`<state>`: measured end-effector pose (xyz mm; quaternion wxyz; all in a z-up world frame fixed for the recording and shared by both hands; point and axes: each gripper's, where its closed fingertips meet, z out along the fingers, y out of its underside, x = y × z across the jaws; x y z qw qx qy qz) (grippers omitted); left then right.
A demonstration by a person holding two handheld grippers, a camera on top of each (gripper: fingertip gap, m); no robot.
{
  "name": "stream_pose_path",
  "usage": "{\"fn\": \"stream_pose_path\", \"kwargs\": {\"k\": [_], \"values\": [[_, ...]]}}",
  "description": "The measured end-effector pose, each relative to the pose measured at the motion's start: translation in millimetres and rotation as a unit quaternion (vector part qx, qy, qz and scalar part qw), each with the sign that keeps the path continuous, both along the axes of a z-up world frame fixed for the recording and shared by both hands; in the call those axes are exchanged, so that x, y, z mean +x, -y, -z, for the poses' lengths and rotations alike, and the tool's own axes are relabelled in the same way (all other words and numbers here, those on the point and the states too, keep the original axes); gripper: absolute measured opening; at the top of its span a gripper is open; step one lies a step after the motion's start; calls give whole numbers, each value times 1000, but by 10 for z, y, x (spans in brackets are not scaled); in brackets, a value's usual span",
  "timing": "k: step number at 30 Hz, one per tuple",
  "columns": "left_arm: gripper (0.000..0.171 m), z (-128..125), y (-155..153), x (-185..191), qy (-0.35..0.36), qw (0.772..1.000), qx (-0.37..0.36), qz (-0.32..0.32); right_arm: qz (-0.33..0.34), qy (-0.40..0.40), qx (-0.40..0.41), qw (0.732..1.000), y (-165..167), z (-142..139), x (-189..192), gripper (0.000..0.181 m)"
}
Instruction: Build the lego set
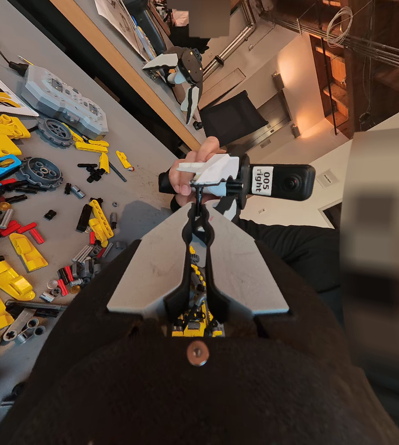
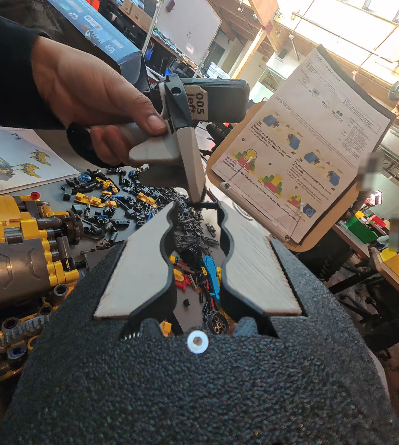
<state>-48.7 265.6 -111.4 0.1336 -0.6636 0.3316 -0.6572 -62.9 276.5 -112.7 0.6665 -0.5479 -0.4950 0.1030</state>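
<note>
My left gripper (image 1: 198, 207) is shut on a small black connector piece (image 1: 198, 194), held in the air past the table edge. In the right wrist view it comes down from above (image 2: 196, 196), held by a hand (image 2: 92, 96). My right gripper (image 2: 196, 206) has its jaws partly open around that black piece (image 2: 205, 204), which lies across the gap and touches the right-hand fingertip (image 2: 219, 209). In the left wrist view the right gripper (image 1: 188, 174) shows side on, just beyond my left fingertips.
A half-built yellow and grey model (image 2: 20, 252) stands at the left. Loose yellow, black, red and grey parts (image 1: 25, 216) cover the grey table (image 1: 133, 183). There are also a grey hub block (image 1: 61, 98), a blue tool (image 2: 211, 274), an open booklet (image 2: 13, 156), and a sheet on a wooden stand (image 2: 302, 144). Only a small space, under 4 cm, lies between the two pairs of fingers.
</note>
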Motion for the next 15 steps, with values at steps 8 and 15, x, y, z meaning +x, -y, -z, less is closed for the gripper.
{"fn": "stream_pose_path", "kwargs": {"k": [8,15], "values": [[1,34,-6,28,-10,1000,-5,-5,19,8,12,1000,-40,11,31,24],[19,93,-314,-188,-95,988,63,-102,76,-26,-20,997,-171,-96,528,24]]}}
